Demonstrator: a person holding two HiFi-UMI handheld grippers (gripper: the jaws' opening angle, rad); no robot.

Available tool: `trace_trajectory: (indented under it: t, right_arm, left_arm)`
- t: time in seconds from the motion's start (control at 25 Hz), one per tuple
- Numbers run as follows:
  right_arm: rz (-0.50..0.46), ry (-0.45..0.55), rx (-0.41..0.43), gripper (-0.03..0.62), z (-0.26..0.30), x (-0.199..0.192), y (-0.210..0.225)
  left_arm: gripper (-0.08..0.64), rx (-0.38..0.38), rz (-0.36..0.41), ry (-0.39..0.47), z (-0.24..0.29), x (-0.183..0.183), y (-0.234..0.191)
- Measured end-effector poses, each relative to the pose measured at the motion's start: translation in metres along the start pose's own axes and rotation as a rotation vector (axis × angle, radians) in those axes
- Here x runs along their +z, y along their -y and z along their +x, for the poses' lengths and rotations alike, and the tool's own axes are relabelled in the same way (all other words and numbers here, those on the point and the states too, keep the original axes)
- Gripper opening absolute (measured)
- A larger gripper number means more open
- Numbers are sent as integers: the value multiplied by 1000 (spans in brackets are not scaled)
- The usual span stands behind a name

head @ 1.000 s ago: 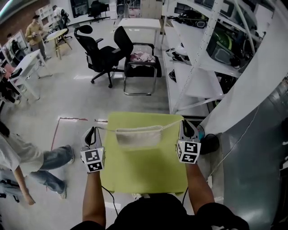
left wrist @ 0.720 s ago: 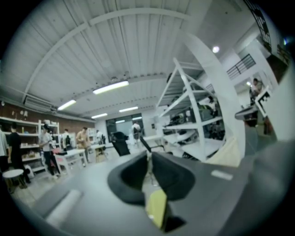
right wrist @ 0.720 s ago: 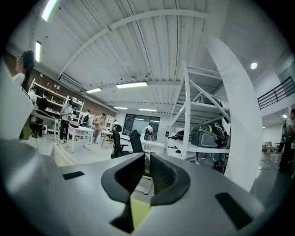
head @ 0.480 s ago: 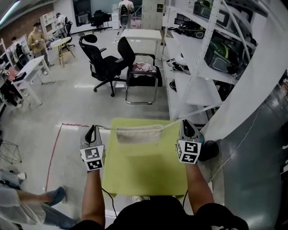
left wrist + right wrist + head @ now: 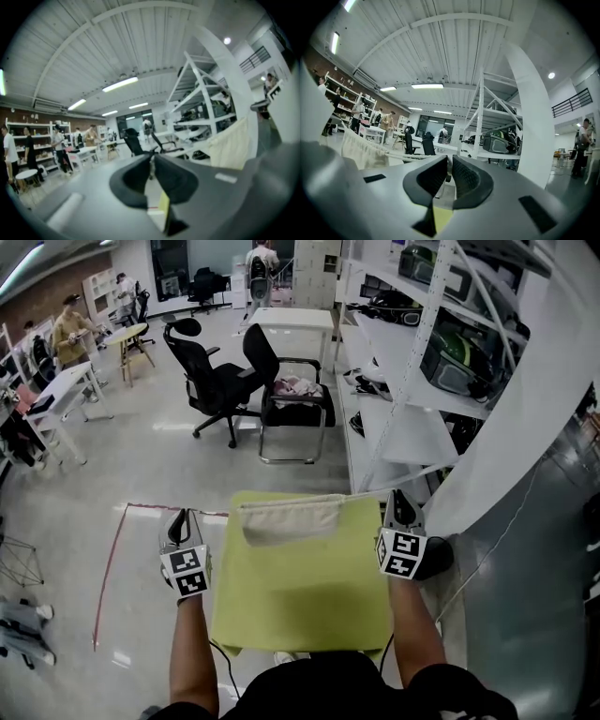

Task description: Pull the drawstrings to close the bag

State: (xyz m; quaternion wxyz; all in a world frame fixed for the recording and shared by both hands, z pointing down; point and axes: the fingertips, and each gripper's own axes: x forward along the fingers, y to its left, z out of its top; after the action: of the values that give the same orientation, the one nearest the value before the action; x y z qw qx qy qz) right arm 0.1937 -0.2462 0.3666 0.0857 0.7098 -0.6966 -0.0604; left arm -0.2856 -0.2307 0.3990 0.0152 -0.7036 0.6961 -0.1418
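A cream cloth bag [image 5: 286, 519] hangs stretched between my two grippers above the yellow-green table [image 5: 300, 596]. Its left drawstring [image 5: 214, 514] runs to my left gripper [image 5: 179, 521], which is shut on the cord. Its right drawstring [image 5: 361, 495] runs to my right gripper [image 5: 399, 502], also shut on the cord. In the left gripper view the bag [image 5: 230, 144] hangs at the right, beyond the pinched left gripper [image 5: 151, 165]. In the right gripper view the bag [image 5: 360, 148] and its taut drawstring [image 5: 408, 158] lie to the left of the pinched right gripper [image 5: 448, 169].
White metal shelving [image 5: 412, 381] with gear stands close on the right. Two black office chairs [image 5: 220, 367] stand on the floor beyond the table. People [image 5: 70, 320] are at desks far back on the left. Red floor tape [image 5: 117, 549] runs left of the table.
Both grippers have risen with the bag strung between them. The left gripper has also drifted outward to the left, so the left cord shows longer.
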Motion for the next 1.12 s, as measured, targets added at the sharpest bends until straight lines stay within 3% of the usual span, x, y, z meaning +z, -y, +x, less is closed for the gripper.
trace_trajectory:
  t: [0.32,0.88,1.12]
  right_arm:
    - [14,-10,-79,35,-7,-4,31]
    - [176,6,-196,35,-18,-5,76]
    - [223,3,-213,35,-19,-9,89]
  left_arm:
    - [37,29,-33,7,-10,-4,-14]
    - [37,100,-208,38,-25,-20,-64]
    - [37,108,-212,44,-28,-22,-79]
